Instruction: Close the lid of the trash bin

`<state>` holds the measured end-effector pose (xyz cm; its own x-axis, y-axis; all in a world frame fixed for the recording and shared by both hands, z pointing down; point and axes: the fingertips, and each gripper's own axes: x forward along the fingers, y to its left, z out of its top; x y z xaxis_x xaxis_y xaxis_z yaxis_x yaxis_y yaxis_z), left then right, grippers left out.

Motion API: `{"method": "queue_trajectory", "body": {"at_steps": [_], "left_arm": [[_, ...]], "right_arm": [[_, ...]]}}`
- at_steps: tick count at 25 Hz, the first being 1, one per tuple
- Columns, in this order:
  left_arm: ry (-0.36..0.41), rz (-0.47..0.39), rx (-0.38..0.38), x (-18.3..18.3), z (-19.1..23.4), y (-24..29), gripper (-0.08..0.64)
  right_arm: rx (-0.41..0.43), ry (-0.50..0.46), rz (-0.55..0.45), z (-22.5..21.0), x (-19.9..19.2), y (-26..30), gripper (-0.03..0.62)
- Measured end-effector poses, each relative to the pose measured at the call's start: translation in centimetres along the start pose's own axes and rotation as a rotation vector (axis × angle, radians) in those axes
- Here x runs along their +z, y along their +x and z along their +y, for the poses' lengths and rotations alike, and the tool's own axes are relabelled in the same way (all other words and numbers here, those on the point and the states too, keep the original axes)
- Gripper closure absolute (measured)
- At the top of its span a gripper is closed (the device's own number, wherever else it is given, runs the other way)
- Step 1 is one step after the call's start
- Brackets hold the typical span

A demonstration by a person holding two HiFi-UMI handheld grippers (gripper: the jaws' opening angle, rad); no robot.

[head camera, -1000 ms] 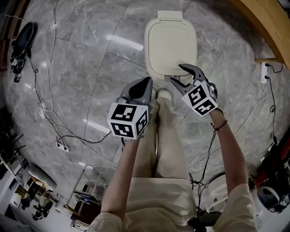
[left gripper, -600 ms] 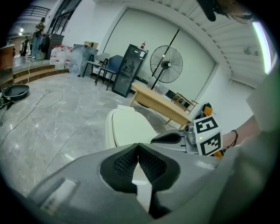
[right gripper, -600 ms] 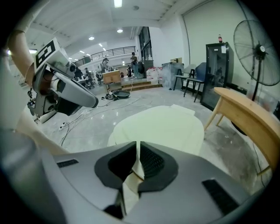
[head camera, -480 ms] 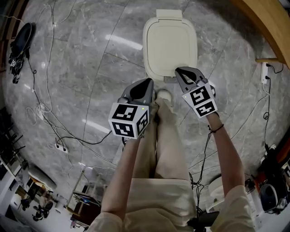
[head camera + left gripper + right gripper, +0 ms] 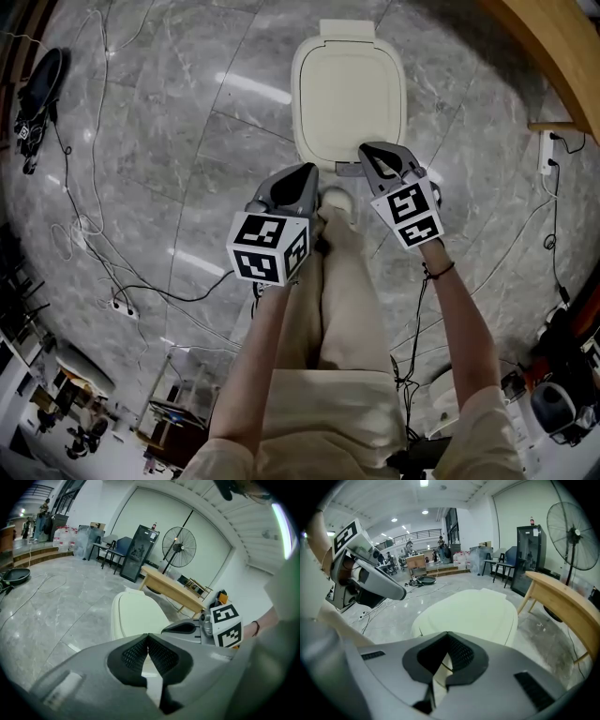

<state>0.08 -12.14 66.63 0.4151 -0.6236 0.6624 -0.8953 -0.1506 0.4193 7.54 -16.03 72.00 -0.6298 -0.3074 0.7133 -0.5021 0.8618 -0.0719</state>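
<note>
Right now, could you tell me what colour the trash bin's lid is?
The lid is plain cream, clearest in the head view.

Glossy marble floor, smooth plastic lid

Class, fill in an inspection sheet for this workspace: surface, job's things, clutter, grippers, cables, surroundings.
Surface: glossy grey marble floor.
Job's things: cream trash bin lid lies flat, closed.
Clutter: dark round item on the floor, far left.
Grippers: left hand-held gripper shut, empty; right hand-held gripper jaws just closed, nothing between them, at the bin's near edge.
Cables: thin cables loop across the floor to a power strip.
Surroundings: wooden table, standing fan, black cabinet.
</note>
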Motion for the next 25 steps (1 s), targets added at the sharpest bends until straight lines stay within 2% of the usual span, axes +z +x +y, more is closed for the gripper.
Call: {"method": "queue_trajectory", "body": {"at_steps": [12,15,19,25], "left_arm": [[0.003,0.007,0.004,-0.1,0.3,0.4,0.537],[0.008,0.025,0.007,-0.2,0.2,-0.2,0.537],[0.013,0.035,0.007,0.2,-0.3,-1.6,0.537],[0.003,0.065,0.007,0.3,-1.3,-4.3,0.537]], "right_arm": [[-0.011,0.010,0.032,-0.1,-0.5,0.4,0.588],[-0.022,0.042,0.058,-0.1,-0.3,0.2,0.588],[-0.046,0.119,0.043,0.1,0.9,-1.3,0.588],[-0.085,0.145,0.064,1.2,2.6,-4.9,0.588]]}}
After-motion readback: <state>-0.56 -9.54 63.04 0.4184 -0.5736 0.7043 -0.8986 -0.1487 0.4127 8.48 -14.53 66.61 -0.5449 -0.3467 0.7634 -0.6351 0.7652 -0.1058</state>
